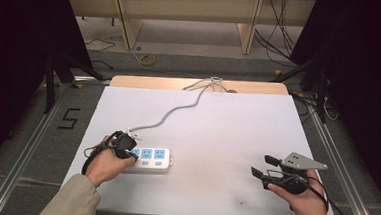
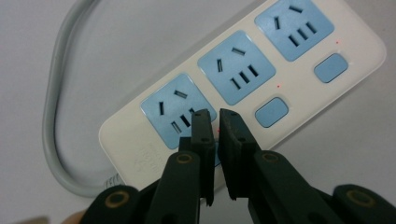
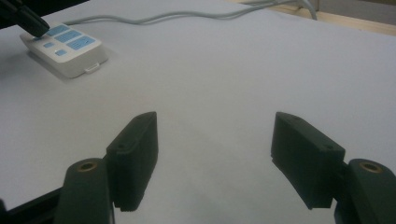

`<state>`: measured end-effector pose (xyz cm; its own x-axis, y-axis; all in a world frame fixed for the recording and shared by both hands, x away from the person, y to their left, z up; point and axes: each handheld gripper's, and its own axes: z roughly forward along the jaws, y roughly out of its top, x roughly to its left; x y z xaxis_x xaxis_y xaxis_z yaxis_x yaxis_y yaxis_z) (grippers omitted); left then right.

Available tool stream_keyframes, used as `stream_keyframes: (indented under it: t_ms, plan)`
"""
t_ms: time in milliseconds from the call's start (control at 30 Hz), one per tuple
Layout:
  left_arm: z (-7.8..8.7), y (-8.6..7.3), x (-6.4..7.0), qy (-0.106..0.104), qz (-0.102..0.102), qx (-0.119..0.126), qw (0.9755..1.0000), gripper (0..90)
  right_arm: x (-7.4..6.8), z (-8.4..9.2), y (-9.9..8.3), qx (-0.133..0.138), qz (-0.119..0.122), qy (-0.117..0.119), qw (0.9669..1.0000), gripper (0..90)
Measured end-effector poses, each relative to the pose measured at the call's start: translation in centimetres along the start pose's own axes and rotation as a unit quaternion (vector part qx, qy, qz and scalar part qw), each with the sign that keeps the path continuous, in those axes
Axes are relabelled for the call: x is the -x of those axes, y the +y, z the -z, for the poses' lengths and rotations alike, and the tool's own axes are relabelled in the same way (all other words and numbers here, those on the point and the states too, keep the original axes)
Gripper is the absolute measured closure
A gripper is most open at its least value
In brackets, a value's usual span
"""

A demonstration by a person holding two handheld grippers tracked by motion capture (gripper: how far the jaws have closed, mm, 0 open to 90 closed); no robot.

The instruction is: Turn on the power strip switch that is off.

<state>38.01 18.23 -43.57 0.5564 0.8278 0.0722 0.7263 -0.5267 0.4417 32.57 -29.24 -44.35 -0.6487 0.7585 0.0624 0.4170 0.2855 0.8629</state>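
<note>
left hand-held gripper (image 2: pixel 215 122) nearly closed, empty, over power strip (image 2: pixel 299 100); right hand-held gripper (image 3: pixel 215 140) wide open, empty.

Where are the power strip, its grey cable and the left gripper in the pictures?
power strip (image 2: pixel 299 95): left gripper view, white casing beside the middle switch.
grey cable (image 1: pixel 178 111): high view, middle of its run across the table.
left gripper (image 2: pixel 215 122): left gripper view, between the tips of its nearly closed jaws.

My high view looks forward and down on the whole table (image 1: pixel 216 139). My left gripper view sits very close above the power strip (image 2: pixel 327 42), facing down on it. My right gripper view looks low across the table toward that same power strip (image 3: pixel 65 51), which all three views share.
</note>
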Motion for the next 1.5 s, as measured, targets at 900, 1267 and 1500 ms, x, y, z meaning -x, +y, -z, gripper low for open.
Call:
stream_keyframes:
  t_ms: [900,1267,1500]
  plan:
    - [1.9,0.0,-0.3,0.000,-0.009,0.241,0.9706,33.4,-0.1,-0.1,0.0,-0.001,0.003,0.004,1.0000,32.4]
    - [1.9,-0.8,0.7,-0.048,-0.042,0.287,0.9557,18.6,-0.3,-0.3,0.0,-0.002,0.006,0.007,1.0000,31.8]
    - [2.0,-2.1,1.6,-0.066,-0.061,0.313,0.9456,17.3,-0.5,-0.4,0.1,-0.004,0.008,0.012,0.9999,31.5]
